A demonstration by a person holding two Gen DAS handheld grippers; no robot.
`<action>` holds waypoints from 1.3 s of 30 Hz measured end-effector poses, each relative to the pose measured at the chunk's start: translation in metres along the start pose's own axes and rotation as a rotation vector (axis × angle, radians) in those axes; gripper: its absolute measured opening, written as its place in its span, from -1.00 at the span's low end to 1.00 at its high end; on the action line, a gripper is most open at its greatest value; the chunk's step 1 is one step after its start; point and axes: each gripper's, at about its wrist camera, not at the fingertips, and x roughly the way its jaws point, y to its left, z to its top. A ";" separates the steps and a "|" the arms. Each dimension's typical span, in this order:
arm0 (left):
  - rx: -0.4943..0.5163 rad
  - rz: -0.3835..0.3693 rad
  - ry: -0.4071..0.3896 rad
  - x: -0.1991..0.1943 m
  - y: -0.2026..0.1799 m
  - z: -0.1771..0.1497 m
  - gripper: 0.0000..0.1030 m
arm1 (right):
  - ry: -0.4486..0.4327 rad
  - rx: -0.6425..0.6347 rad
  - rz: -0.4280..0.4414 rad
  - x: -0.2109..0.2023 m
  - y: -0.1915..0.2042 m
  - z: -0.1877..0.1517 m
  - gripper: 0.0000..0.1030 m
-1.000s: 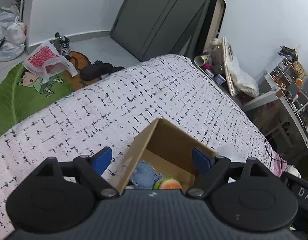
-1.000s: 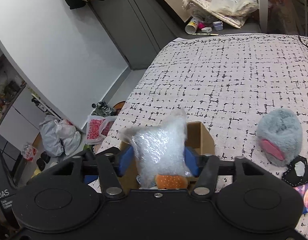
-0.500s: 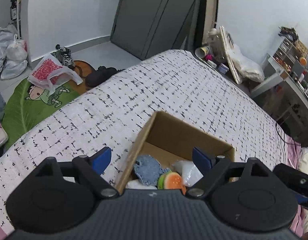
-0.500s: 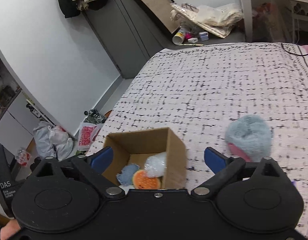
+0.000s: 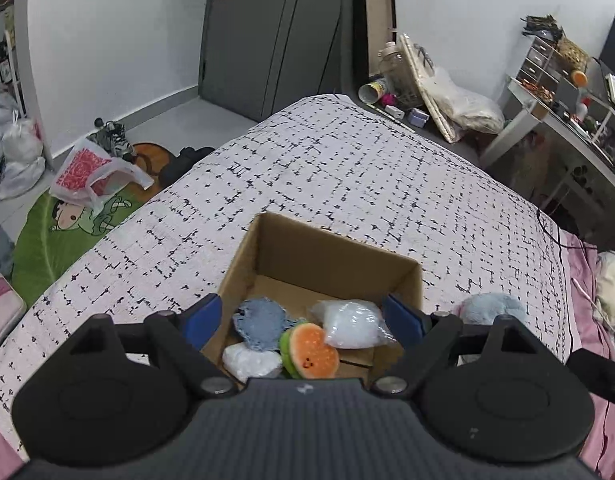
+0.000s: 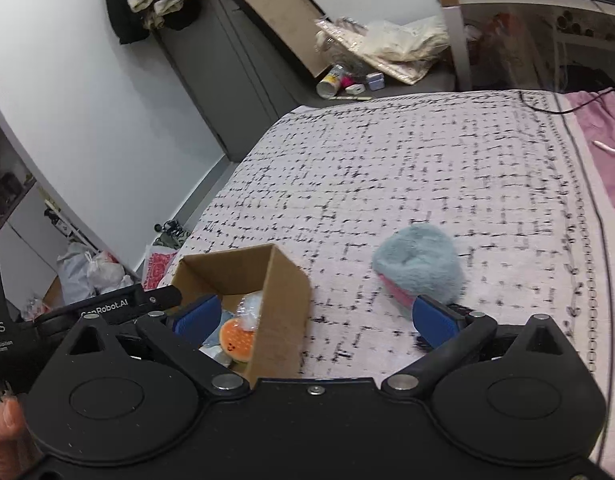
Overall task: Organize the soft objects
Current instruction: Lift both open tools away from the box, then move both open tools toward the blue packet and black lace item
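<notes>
My right claw (image 6: 313, 318) stands spread wide and empty, tilted down over the bed, the cardboard box (image 6: 285, 312) at lower left of its frame and the fluffy blue toy (image 6: 421, 268) at right of centre. A second ago it pinched the clear plastic bag (image 5: 353, 324); that bag now lies in the box beside the denim piece (image 5: 261, 322), white pouch (image 5: 251, 360) and orange slice toy (image 5: 313, 350). My left claw (image 5: 303, 318) hangs wide over the box, gripping nothing.

Inside the one cardboard box (image 5: 327, 256) lie four soft things: one denim piece (image 5: 263, 322), one orange-slice plush (image 5: 312, 350), two white bagged pieces (image 5: 353, 324); beside it, one blue fluffy slipper (image 6: 421, 268).
</notes>
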 end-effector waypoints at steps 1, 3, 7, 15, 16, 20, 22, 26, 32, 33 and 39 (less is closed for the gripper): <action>0.006 0.003 0.000 -0.001 -0.003 0.000 0.69 | -0.005 -0.003 -0.005 -0.004 -0.003 0.001 1.00; 0.016 0.003 -0.002 -0.004 -0.010 0.000 0.69 | -0.017 -0.004 -0.012 -0.011 -0.011 0.002 1.00; 0.049 -0.006 -0.012 -0.010 -0.025 0.001 0.69 | -0.025 0.013 -0.017 -0.024 -0.028 0.005 1.00; 0.070 -0.023 0.005 -0.019 -0.052 -0.004 0.69 | -0.012 0.028 -0.036 -0.039 -0.059 0.008 1.00; 0.074 -0.024 0.007 -0.020 -0.055 -0.005 0.69 | -0.009 0.033 -0.031 -0.041 -0.064 0.008 1.00; 0.093 -0.030 0.026 -0.022 -0.069 -0.012 0.69 | 0.006 0.050 -0.029 -0.043 -0.075 0.007 1.00; 0.099 -0.031 0.033 -0.023 -0.076 -0.015 0.69 | 0.029 0.071 -0.040 -0.043 -0.088 0.006 1.00; 0.115 -0.035 0.044 -0.024 -0.091 -0.021 0.69 | 0.058 0.113 -0.044 -0.043 -0.103 0.004 1.00; 0.128 -0.050 0.065 -0.022 -0.114 -0.032 0.69 | 0.095 0.194 -0.035 -0.034 -0.127 0.000 1.00; 0.127 -0.053 0.070 -0.021 -0.117 -0.035 0.69 | 0.105 0.205 -0.037 -0.032 -0.130 -0.001 1.00; 0.145 -0.037 0.096 -0.011 -0.137 -0.050 0.69 | 0.147 0.264 -0.023 -0.019 -0.144 -0.008 1.00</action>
